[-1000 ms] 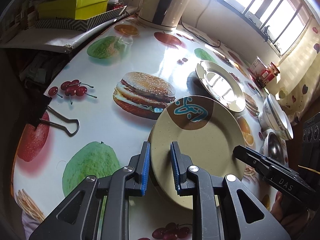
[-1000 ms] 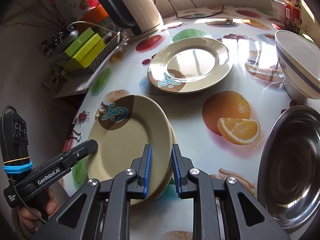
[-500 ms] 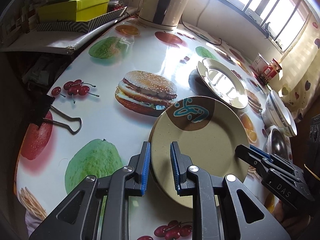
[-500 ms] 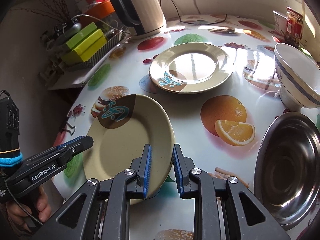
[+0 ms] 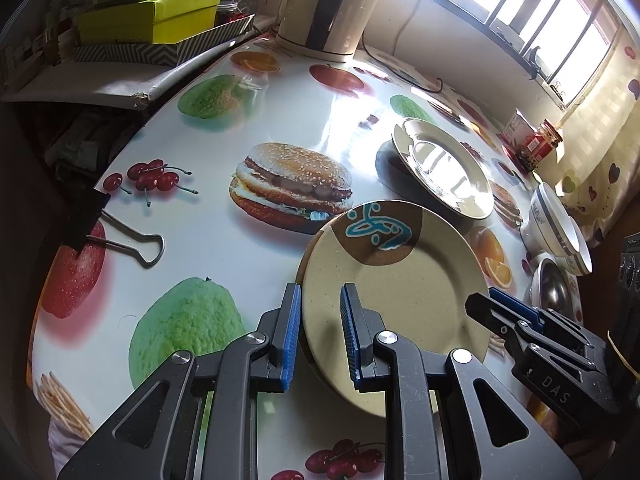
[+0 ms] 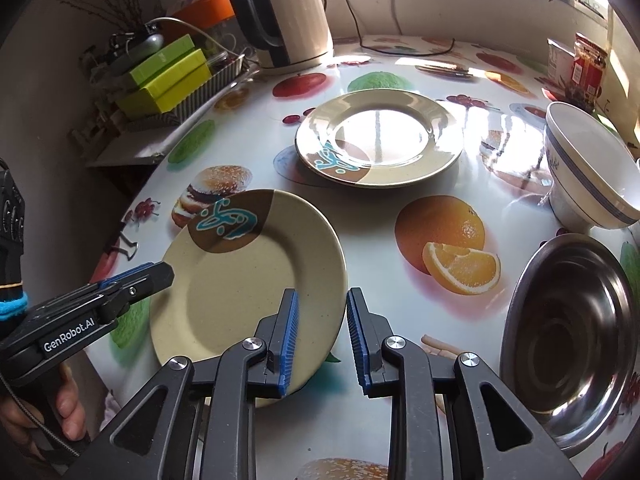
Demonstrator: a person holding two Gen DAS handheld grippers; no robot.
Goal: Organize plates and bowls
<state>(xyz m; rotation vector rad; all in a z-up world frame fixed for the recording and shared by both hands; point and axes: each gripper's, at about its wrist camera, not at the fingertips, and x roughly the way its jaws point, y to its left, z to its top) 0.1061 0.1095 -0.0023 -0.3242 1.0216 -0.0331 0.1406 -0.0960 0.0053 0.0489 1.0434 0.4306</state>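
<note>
Right claw newly slackened around plate rim

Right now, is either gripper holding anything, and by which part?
The left gripper pinches the beige plate by its rim. The right gripper, jaws just opening, straddles the opposite rim without pressing.

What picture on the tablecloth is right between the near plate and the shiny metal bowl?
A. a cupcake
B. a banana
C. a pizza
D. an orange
D: in the right wrist view, a printed orange with a cut wedge lies on the cloth between the near plate and the metal bowl.
</note>
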